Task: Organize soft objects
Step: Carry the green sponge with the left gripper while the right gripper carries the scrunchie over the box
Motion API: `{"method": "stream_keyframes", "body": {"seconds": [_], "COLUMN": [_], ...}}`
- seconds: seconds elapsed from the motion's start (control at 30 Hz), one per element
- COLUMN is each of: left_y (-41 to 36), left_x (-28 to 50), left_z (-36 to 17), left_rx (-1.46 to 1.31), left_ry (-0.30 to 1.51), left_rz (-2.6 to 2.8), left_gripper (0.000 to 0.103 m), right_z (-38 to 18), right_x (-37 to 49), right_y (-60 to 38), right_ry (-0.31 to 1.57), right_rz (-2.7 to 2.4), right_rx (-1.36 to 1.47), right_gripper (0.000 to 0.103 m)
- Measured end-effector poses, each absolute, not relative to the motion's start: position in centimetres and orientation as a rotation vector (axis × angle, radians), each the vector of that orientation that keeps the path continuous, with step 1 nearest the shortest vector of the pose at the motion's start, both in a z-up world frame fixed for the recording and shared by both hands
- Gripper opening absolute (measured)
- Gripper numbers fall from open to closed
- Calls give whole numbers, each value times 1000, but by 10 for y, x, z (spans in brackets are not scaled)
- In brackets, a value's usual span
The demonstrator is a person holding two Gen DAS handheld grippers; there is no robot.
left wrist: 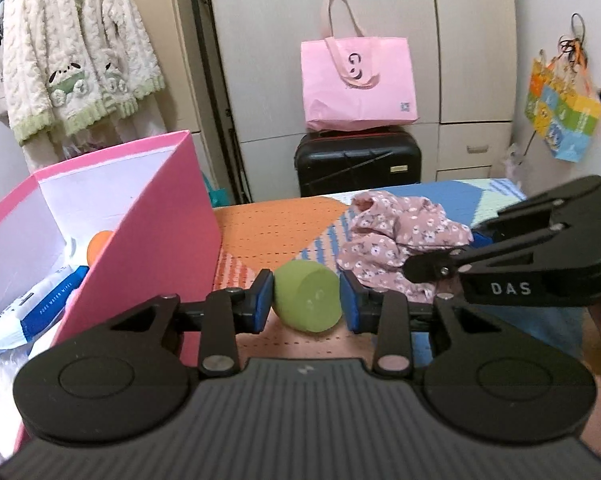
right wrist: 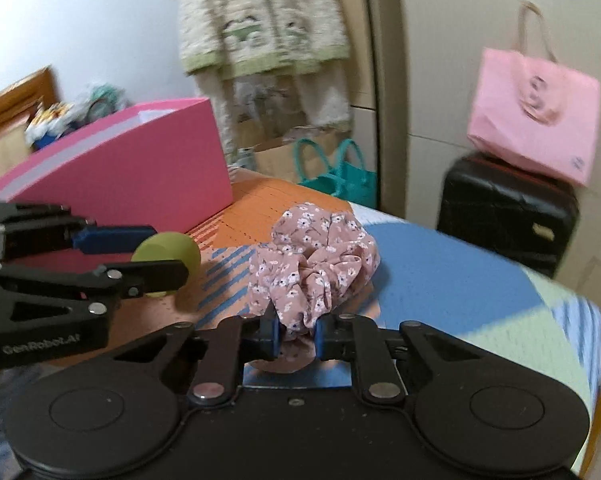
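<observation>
My left gripper [left wrist: 306, 300] is shut on a soft green ball [left wrist: 306, 298], just right of the pink box [left wrist: 152, 240]; it also shows in the right wrist view [right wrist: 156, 256] with the green ball [right wrist: 170, 248] between its blue pads. My right gripper [right wrist: 295, 338] is shut on a pink floral scrunchie [right wrist: 312, 264] that rests bunched on the bed cover. In the left wrist view the scrunchie [left wrist: 400, 240] lies right of the ball, with the right gripper [left wrist: 452, 258] on its right side.
The open pink box holds a wet-wipes pack [left wrist: 40, 304] and an orange object [left wrist: 98, 242]. The patterned bed cover [left wrist: 268, 236] is orange and blue. Behind stand a black suitcase [left wrist: 358, 164] with a pink tote [left wrist: 358, 80], a wardrobe and a hanging fleece robe [left wrist: 76, 48].
</observation>
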State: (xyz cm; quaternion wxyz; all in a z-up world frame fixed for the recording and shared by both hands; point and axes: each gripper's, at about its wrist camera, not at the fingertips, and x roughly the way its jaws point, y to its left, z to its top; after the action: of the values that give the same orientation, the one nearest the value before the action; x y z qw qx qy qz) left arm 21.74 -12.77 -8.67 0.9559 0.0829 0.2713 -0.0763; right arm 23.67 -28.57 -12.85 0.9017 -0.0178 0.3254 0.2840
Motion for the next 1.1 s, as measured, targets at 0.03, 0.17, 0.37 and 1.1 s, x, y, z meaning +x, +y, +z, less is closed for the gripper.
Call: {"method": "stream_keyframes", "body": {"seconds": [0.03, 0.17, 0.37, 1.1], "left_y": [-128, -125, -121, -77], "left_x": [214, 202, 179, 93], "left_z": [-86, -81, -72, -40], "left_rx": [168, 138, 138, 39], "left_ry": [547, 554, 532, 599], "left_rz": [-159, -189, -210, -421], "left_gripper": [35, 35, 35, 35], "right_z": [-127, -125, -117, -80], "right_x": [231, 205, 169, 46], "right_y": [-287, -285, -284, -246], "right_ry": [675, 661, 636, 665], "right_rz": [568, 562, 528, 484], "right_rx": [-18, -12, 5, 15], "right_gripper": [18, 18, 18, 18]}}
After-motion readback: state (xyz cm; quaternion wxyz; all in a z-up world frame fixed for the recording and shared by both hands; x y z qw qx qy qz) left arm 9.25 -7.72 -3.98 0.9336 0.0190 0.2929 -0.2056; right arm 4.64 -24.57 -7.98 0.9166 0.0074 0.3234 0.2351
